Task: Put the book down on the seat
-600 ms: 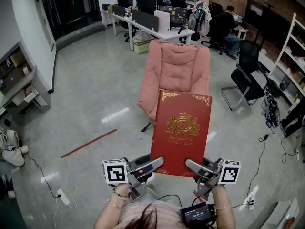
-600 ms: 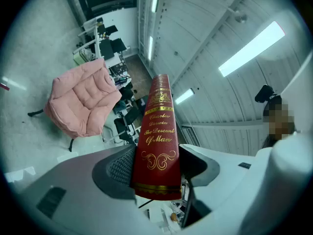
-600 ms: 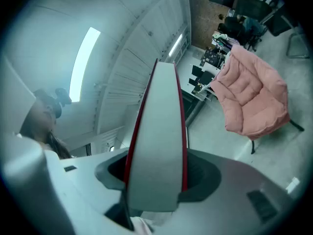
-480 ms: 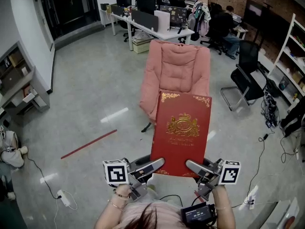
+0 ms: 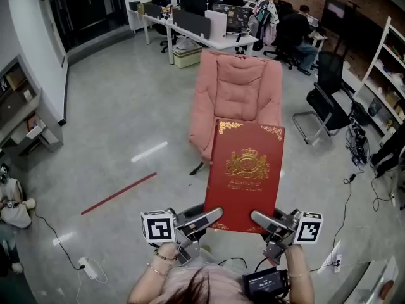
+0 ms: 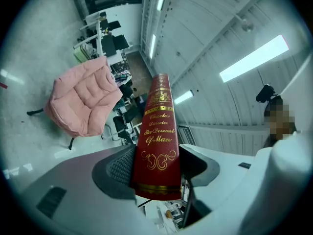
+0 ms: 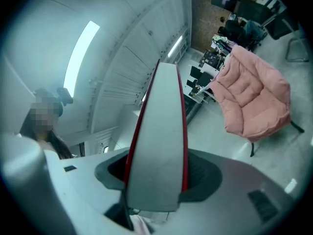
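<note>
A glossy grey office floor fills the scene, with a plump, quilted pink armchair at upper centre. The red hardback book is held flat in the air at centre frame, short of the armchair and not yet on it. Its spine is clamped by the left tongs and its pale page edge by the right tongs, presumably so that the weight is shared. The cover is pebbled and gilt-stamped.
</note>
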{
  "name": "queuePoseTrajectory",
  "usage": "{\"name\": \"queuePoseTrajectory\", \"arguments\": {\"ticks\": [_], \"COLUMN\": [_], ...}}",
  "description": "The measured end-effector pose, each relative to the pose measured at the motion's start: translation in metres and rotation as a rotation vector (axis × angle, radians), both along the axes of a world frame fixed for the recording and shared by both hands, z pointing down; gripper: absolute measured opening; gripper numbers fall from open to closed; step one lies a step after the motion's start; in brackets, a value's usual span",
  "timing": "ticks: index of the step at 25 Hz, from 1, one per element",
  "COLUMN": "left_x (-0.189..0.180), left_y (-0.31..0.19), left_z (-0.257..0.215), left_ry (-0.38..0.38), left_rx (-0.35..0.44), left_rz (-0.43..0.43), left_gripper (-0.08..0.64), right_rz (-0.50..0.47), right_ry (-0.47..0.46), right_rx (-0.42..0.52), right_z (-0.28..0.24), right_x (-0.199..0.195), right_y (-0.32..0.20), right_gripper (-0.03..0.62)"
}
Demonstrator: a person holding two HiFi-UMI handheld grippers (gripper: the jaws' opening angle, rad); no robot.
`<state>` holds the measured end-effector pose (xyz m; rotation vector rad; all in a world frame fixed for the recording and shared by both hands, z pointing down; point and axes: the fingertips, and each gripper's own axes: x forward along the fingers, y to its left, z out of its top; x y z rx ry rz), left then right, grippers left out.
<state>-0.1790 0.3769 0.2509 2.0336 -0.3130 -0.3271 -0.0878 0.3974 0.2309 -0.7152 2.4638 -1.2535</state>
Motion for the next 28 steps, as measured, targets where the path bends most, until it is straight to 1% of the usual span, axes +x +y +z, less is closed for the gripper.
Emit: {"name": "queuePoseTrajectory", "arguments": {"ticks": [5, 11, 18, 28], "left_x": [-0.01, -0.014, -0.011, 0.006], "left_y": [-0.015, -0.024, -0.033, -0.071], "left_z": [0.002, 0.005, 0.014, 0.021], "left_ry": [-0.004, -0.009, -0.008, -0.033], "left_rx": [-0.006, -0.018, -0.037, -0.057], "left_rz": [0.012, 0.018, 0.017, 0.003], "left_gripper": [0.259, 0.261, 0.259, 0.261], "right_rz": [0.022, 0.033, 0.041, 0.024], "right_ry": [-0.001, 0.0, -0.006, -0.031], "right_rx": [-0.017, -0.033, -0.049, -0.067], "right_z": [0.003, 0.007, 0.015, 0.024], "right_x": [-0.011, -0.014, -0.011, 0.007], "right_y": [-0.014, -0.022, -0.031, -0.07], "right_gripper": [0.262, 0.262, 0.262, 0.262]}}
